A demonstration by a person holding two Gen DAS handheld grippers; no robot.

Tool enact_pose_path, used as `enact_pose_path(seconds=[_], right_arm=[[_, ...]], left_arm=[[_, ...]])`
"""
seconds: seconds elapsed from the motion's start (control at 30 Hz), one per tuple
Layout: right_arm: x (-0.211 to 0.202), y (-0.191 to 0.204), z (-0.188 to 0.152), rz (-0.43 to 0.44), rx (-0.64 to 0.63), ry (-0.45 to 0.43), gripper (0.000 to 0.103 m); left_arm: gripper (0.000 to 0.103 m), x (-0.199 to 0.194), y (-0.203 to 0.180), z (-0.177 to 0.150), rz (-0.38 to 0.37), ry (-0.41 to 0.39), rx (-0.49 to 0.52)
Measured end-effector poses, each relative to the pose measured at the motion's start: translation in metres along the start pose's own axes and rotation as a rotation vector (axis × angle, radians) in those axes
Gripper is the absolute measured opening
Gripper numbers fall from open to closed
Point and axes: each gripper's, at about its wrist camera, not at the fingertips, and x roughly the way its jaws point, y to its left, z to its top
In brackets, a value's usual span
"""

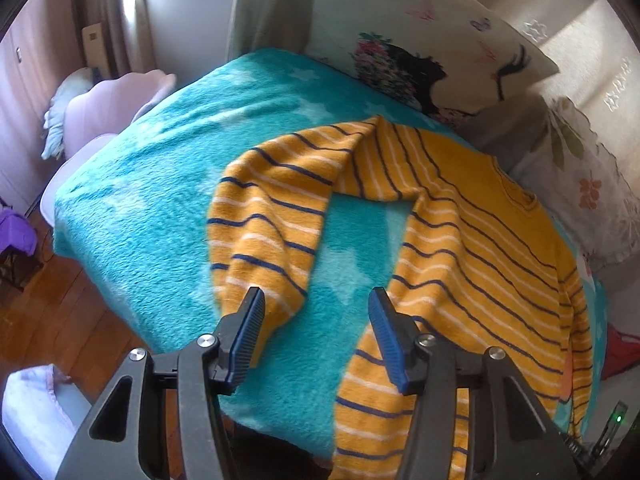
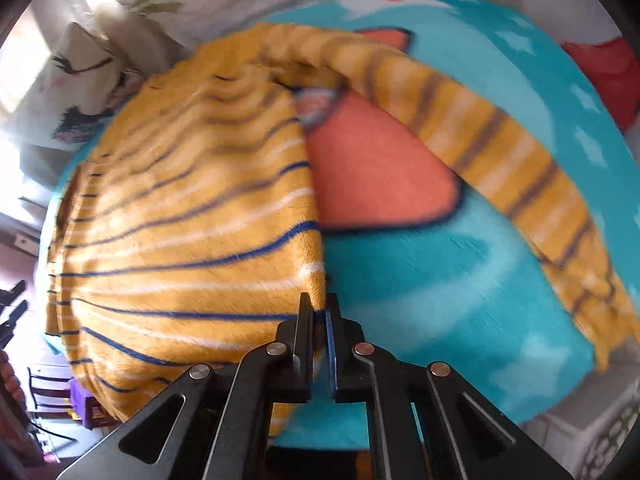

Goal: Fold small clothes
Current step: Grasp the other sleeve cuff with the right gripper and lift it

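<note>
We hold the striped sweater [image 2: 188,216] by its hem corner, ready to fold.
Right gripper [image 2: 319,320] is clamped on that corner for control; left gripper [image 1: 316,332] is apart above the blanket [image 1: 160,184], the sleeve [image 1: 260,220] just ahead.

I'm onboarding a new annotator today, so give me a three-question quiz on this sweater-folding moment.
1. True or false: the left hand-held gripper is clamped on a sleeve.
2. Which does the right hand-held gripper pinch? A) the sweater's edge B) the teal blanket C) a pillow
3. Fill in: the sweater's stripes are white and ____.

Key: 1 false, its jaws stand apart over the blanket; 2 A; 3 navy.
</note>
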Motion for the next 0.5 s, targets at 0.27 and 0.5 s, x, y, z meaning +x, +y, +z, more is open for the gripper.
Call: enact_pose_path(seconds=[0.27, 0.5], right_arm=[[-0.038, 0.005, -0.001, -0.002, -0.035, -0.096, 0.011], [-0.021, 0.136, 0.026, 0.151, -0.231, -0.091, 0.017]], left_arm=[[0.055, 0.001, 0.035, -0.004, 0.053, 0.003, -0.042], [0.055, 0.005, 0.078, 0.027, 0.038, -0.011, -0.080]])
